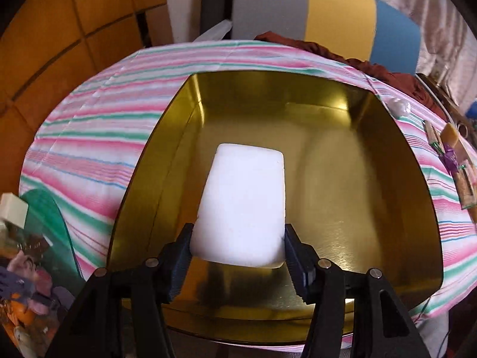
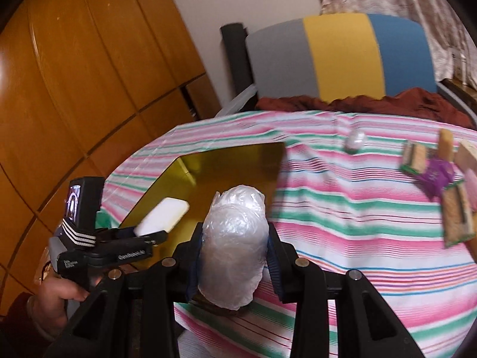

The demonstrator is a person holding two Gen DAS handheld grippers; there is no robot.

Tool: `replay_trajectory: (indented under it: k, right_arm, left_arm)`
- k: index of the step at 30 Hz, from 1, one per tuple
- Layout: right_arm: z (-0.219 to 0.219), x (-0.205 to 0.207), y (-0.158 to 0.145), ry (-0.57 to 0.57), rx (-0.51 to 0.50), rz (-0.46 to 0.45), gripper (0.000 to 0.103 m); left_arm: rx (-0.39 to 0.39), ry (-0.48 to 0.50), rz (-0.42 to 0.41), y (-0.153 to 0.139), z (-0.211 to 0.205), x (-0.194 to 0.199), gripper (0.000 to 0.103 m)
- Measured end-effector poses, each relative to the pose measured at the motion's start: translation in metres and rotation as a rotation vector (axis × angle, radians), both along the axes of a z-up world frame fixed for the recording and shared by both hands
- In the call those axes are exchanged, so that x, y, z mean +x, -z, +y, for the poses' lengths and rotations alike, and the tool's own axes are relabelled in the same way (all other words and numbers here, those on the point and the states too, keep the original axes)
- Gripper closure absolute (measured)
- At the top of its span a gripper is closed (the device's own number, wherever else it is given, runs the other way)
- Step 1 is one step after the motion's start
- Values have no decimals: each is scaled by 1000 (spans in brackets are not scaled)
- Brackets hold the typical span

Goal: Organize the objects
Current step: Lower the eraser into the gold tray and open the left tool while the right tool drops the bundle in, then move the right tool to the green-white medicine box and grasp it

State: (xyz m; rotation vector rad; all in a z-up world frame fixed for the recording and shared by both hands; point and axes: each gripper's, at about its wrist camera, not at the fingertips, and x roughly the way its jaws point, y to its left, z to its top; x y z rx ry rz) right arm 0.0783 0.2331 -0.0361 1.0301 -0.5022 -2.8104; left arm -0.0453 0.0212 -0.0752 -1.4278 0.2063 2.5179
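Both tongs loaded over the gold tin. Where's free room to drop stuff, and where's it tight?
The gold tin has a bare floor right of the white bar held by the left tongs. The striped cloth is bare between the tin and the snack packets, which crowd the right edge. The right tongs hold a plastic-wrapped bundle.

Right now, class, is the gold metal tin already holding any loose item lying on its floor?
No: the gold metal tin shows bare floor; the white soap bar is clamped in the left gripper.

White soap bar (image 1: 243,205) — clamped over gold tin (image 1: 372,179).
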Motion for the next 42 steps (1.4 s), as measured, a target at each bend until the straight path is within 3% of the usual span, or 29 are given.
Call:
replay_trajectory:
  k: [3,7,13,16,21,25,35,42]
  right_arm:
    - [-17,-18,4,-31,4,-20,65]
    - [-34,-29,12,-57,5,-55,65]
    - [-52,-49,33,-89,-26,-121,65]
    - [-63,-58,41,-108,-20,-143,65]
    - [-81,-77,51,-129,-3,-187,63]
    - [-90,-85,57,-139,-16,-236,48]
    - [-73,-59,36,-90,-16,-126,43]
    - [-54,-42,12,-15,69,-44,43]
  left_arm:
    - [-20,-35,5,-5,-5,-3,38]
    - [33,-82,47,-23,-16,-1,6]
    - [150,-215,160,-51,-47,2,6]
    - [213,-281,170,-55,-66,5,6]
    - [243,-333,192,-59,-75,5,6]
    - [254,-341,205,-62,-77,5,5]
    - [288,-336,167,-55,-72,7,3]
    - [306,-261,157,-54,-51,16,1]
